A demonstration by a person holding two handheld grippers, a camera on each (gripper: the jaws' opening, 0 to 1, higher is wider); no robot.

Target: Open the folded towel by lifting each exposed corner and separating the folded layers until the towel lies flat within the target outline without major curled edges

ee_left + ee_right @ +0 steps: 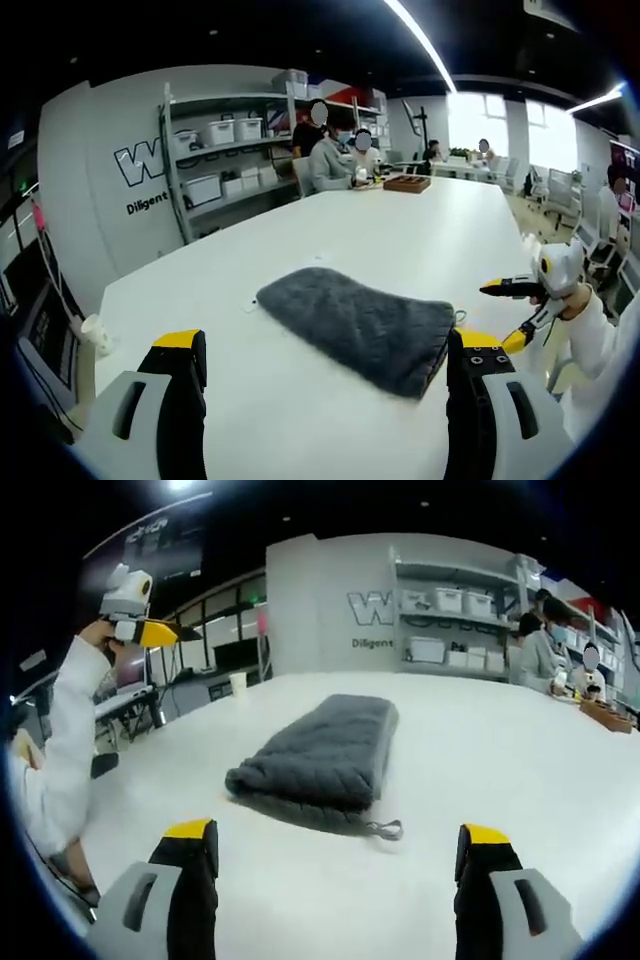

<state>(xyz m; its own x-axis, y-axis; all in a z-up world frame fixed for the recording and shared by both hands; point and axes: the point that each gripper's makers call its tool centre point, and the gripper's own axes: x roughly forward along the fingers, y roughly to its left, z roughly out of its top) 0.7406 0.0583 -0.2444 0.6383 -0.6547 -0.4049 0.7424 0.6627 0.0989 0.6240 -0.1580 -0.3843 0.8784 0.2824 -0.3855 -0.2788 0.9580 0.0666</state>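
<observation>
A folded grey towel [358,328] lies mid-tabletop [420,235], its hanging loop [384,829] at one end. Beyond it, a grey wall [100,180] carries a large white "W" over the partly readable word "Diligent". The left gripper [322,385] and right gripper [338,865] are held level short of the towel, jaws apart and holding nothing.

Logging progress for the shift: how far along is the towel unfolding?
Nothing looks done: the grey towel lies folded on the white table. Nothing is in hand; the left gripper and right gripper are open, short of it. All corner lifting and flattening remains.
</observation>
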